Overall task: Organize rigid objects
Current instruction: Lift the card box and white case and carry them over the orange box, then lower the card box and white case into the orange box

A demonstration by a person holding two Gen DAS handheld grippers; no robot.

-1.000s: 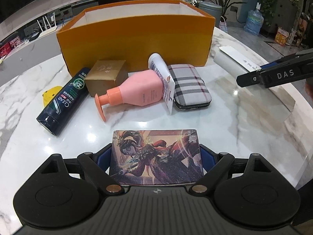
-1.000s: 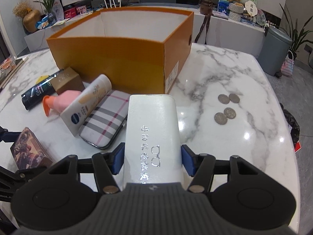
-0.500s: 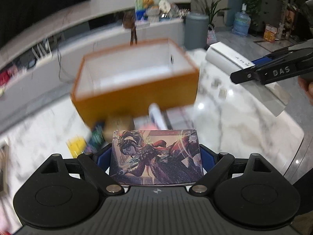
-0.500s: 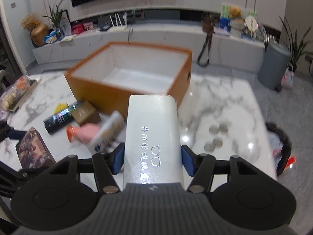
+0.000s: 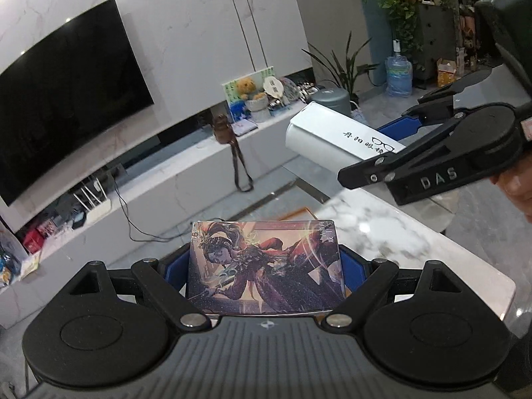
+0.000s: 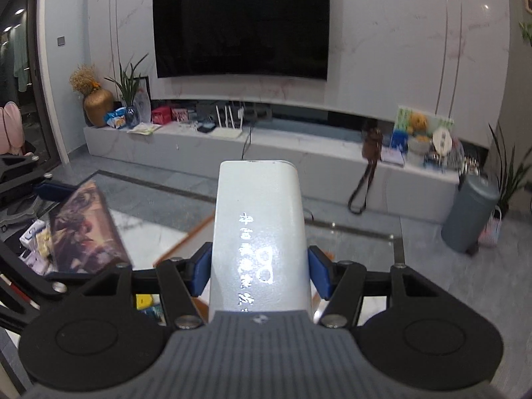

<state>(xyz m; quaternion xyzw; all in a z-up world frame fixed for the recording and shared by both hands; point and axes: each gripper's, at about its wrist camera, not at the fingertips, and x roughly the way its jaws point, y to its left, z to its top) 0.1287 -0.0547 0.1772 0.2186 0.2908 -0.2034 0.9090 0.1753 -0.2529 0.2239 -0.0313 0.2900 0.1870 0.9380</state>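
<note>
Both grippers held up over the marble table, each carrying one thing

The left gripper (image 5: 265, 267) has its blue pads pressed on both sides of the illustrated card box (image 5: 264, 266), above the marble table (image 5: 392, 229). To the right of that box, the right gripper (image 6: 259, 266) clamps a white glasses case (image 6: 257, 229) lengthwise between its pads, higher than the table; an orange box edge (image 6: 196, 229) shows just beneath the case

The card box (image 5: 264, 266) sits between the left tongs' (image 5: 264, 271) pads, above the worktop (image 5: 382, 229). To its right, the glasses case (image 5: 327, 136) sits in the right tongs (image 6: 259, 267). Behind both, a television (image 6: 241, 21) hangs above a long shelf (image 6: 282, 153).
</note>
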